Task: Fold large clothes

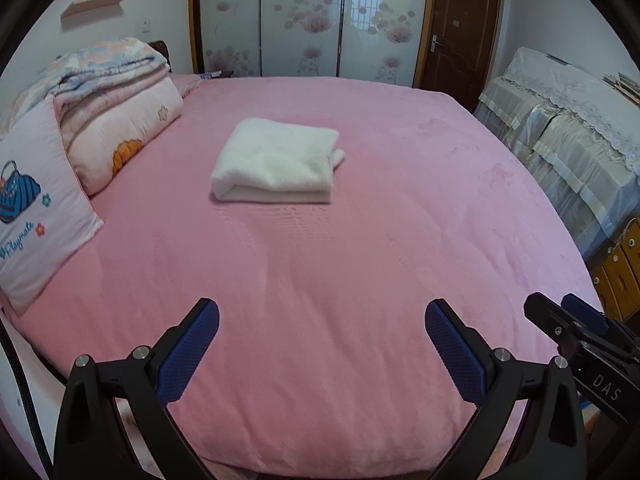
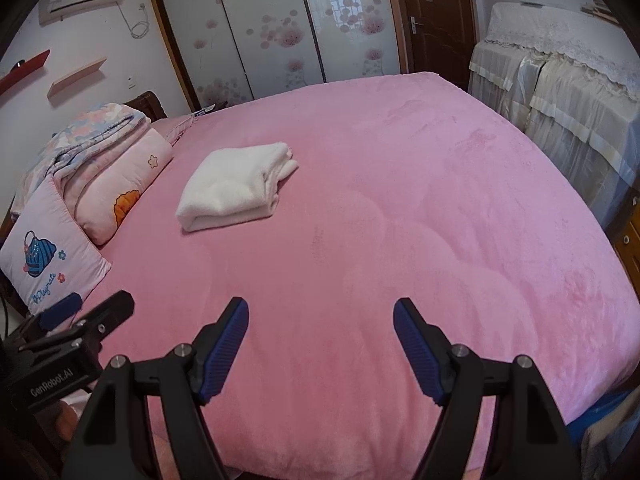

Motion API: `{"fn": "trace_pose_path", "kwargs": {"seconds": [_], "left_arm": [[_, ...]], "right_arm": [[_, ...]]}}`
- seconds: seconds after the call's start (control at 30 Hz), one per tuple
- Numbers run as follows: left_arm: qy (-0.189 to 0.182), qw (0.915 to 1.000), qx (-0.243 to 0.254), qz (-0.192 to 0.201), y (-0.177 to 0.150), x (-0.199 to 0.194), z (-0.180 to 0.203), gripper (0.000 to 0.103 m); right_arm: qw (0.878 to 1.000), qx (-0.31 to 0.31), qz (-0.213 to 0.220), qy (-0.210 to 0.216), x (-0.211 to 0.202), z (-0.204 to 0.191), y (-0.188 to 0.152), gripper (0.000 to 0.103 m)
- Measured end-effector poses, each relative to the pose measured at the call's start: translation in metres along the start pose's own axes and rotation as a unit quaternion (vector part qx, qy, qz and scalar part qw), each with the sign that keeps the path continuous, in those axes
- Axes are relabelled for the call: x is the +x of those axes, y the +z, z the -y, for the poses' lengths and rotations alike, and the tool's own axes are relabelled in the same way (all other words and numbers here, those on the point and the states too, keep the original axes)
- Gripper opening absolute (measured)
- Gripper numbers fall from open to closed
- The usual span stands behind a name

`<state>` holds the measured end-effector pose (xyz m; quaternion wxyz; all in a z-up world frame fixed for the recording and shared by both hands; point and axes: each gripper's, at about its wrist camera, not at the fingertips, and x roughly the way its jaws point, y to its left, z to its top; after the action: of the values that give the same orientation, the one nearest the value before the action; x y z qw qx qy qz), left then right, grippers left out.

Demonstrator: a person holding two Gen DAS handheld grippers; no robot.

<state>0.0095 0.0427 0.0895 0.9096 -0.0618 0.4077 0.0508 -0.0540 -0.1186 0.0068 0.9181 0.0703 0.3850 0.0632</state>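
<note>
A white fluffy garment (image 1: pixel 276 161) lies folded into a thick rectangle on the pink bed (image 1: pixel 360 260), toward the far middle. It also shows in the right wrist view (image 2: pixel 234 185), left of centre. My left gripper (image 1: pixel 322 312) is open and empty, hovering over the near edge of the bed, well short of the garment. My right gripper (image 2: pixel 321 310) is open and empty too, beside the left one over the near edge. The right gripper shows at the right edge of the left wrist view (image 1: pixel 568 316), and the left gripper at the left edge of the right wrist view (image 2: pixel 92 312).
Folded quilts (image 1: pixel 116 92) and a pink pillow (image 1: pixel 36 208) are stacked along the bed's left side. A cloth-covered cabinet (image 1: pixel 568 128) stands to the right. Sliding wardrobe doors (image 1: pixel 304 20) and a brown door (image 1: pixel 460 28) are behind the bed.
</note>
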Motion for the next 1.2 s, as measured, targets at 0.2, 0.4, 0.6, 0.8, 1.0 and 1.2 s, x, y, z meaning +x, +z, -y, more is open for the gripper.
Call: {"fn": "trace_pose_path", "kwargs": {"seconds": [0.2, 0.4, 0.6, 0.8, 1.0, 1.2], "left_arm": [[0.003, 0.9999, 0.01, -0.004, -0.018, -0.007, 0.01, 0.103], [-0.005, 0.9997, 0.014, -0.018, -0.025, -0.007, 0.015, 0.103], [-0.001, 0.9996, 0.018, -0.023, -0.027, -0.006, 0.017, 0.102], [0.006, 0.9995, 0.015, -0.027, -0.025, -0.002, 0.015, 0.102], [0.009, 0.9995, 0.015, -0.028, -0.025, 0.0, 0.014, 0.102], [0.01, 0.9994, 0.015, -0.03, -0.026, 0.002, 0.014, 0.102]], "right_arm": [[1.0, -0.016, 0.002, -0.022, -0.009, -0.002, -0.016, 0.075], [0.999, -0.027, 0.011, -0.031, -0.015, -0.003, -0.024, 0.075], [0.999, -0.036, 0.013, -0.039, -0.016, -0.005, -0.029, 0.075], [0.999, -0.035, 0.003, -0.038, -0.014, -0.001, -0.031, 0.075], [0.999, -0.032, 0.0, -0.036, -0.014, 0.0, -0.033, 0.075], [0.999, -0.031, -0.003, -0.035, -0.013, 0.001, -0.034, 0.075]]}}
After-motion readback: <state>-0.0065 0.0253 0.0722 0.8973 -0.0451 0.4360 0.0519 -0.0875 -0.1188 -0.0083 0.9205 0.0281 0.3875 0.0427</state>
